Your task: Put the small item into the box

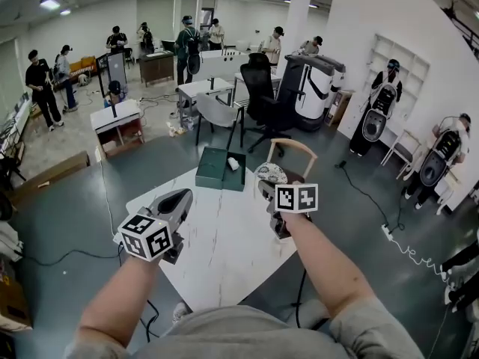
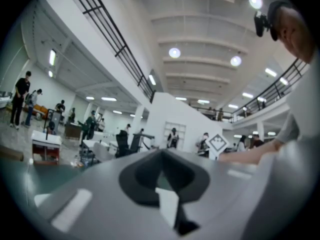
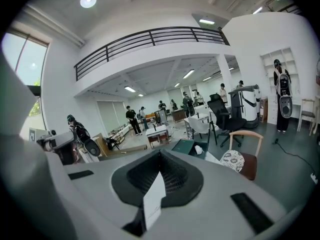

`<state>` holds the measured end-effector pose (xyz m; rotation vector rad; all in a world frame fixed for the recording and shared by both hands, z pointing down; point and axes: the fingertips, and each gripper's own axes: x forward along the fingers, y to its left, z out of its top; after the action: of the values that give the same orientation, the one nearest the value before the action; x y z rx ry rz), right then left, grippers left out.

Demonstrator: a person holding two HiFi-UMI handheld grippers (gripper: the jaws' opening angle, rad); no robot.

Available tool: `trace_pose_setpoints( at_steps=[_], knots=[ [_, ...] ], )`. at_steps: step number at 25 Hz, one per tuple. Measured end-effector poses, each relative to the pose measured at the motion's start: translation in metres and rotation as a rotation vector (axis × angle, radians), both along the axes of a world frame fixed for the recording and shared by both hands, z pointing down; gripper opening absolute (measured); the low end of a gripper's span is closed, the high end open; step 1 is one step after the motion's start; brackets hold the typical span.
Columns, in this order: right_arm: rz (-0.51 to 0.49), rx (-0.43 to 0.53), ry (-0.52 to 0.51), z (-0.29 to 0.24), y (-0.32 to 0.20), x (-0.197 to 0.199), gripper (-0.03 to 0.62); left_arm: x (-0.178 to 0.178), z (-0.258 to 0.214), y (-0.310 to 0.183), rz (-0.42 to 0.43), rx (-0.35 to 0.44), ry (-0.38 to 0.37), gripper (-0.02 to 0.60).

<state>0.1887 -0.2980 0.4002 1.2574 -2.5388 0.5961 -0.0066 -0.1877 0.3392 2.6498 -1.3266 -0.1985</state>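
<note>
- Green box (image 1: 212, 168), one only, sits at the far edge of the white table (image 1: 224, 253) in the head view, well ahead of both pairs of fingertips. The one small white item (image 1: 233, 164) lies in its right part. Left gripper (image 1: 182, 194) and right gripper (image 1: 263, 188) hover over the table with nothing between them and the box. One wooden chair (image 1: 271, 173) with a patterned cushion stands just beyond the right tips.
- Left gripper view: fingers clenched together on nothing; past them are distant people and desks.
- Right gripper view: fingers likewise pressed together, empty; box (image 3: 184, 146) and item (image 3: 198, 149) lie ahead, slightly right, the chair farther right.
</note>
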Motion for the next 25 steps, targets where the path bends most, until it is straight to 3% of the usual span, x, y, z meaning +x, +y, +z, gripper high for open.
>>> trace_pose_setpoints(
  at_steps=[12,18,25],
  knots=[
    [-0.078,0.043,-0.025,-0.028,0.088,0.001,0.008,0.028,-0.022,0.079,0.050,0.032,-0.016,0.005],
    [-0.060,0.025,-0.061,-0.020,0.126,-0.013,0.008,0.011,-0.014,0.097,0.111,0.027,-0.012,0.005],
    [-0.015,0.058,-0.066,-0.019,0.161,-0.042,0.008,-0.036,-0.006,0.111,0.181,0.013,-0.015,0.005]
  ],
)
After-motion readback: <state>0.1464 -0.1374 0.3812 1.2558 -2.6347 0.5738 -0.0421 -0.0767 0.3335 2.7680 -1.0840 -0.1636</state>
